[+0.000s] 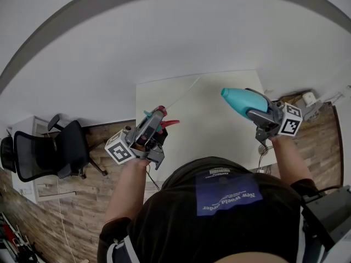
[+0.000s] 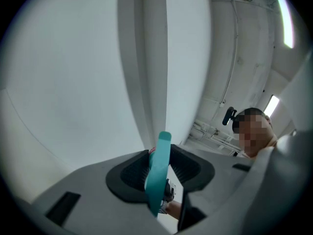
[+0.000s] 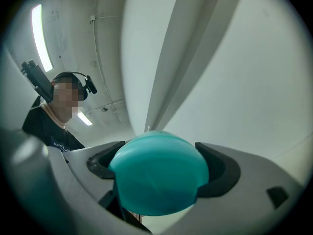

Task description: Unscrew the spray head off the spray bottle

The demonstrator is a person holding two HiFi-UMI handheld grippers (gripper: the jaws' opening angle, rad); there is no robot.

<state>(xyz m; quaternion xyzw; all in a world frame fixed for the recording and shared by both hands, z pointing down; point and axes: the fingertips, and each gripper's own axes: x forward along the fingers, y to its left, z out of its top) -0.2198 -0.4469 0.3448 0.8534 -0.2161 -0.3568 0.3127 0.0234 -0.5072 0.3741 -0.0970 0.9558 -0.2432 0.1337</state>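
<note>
Spray head [image 1: 167,124] and bottle [image 1: 241,102] are two separate pieces, both in the air above the white desk [image 1: 211,133].

Head view: spray head at 9 o'clock from the bottle, well apart, nothing joining them.

Left gripper [image 1: 155,126]: fingers at a narrow gap, clamped on the spray head. In the left gripper view its teal lever stands edge-on between my pads, a bit of red showing behind it. Gripper tilted upward, tip toward 1 o'clock in the head view.

Right gripper [image 1: 258,114]: fingers spread wide around the bottle's body, and gripping it. In the right gripper view the teal round fills the whole gap between the pads. The bottle's tapered end points to 10 o'clock in the head view, away from my hand. The neck thread is not visible in any view.

Step, my judgement: unscrewing is finished, since the head is clear of the neck. What remains is putting the parts down.

Next move calls for:
- lowering both hands to the desk, one at a time
- turning the bottle so its open end faces up before release; I cannot see whether it holds liquid
- laying the spray head on its side, then opening the left fingers only once it rests on the desk
</note>
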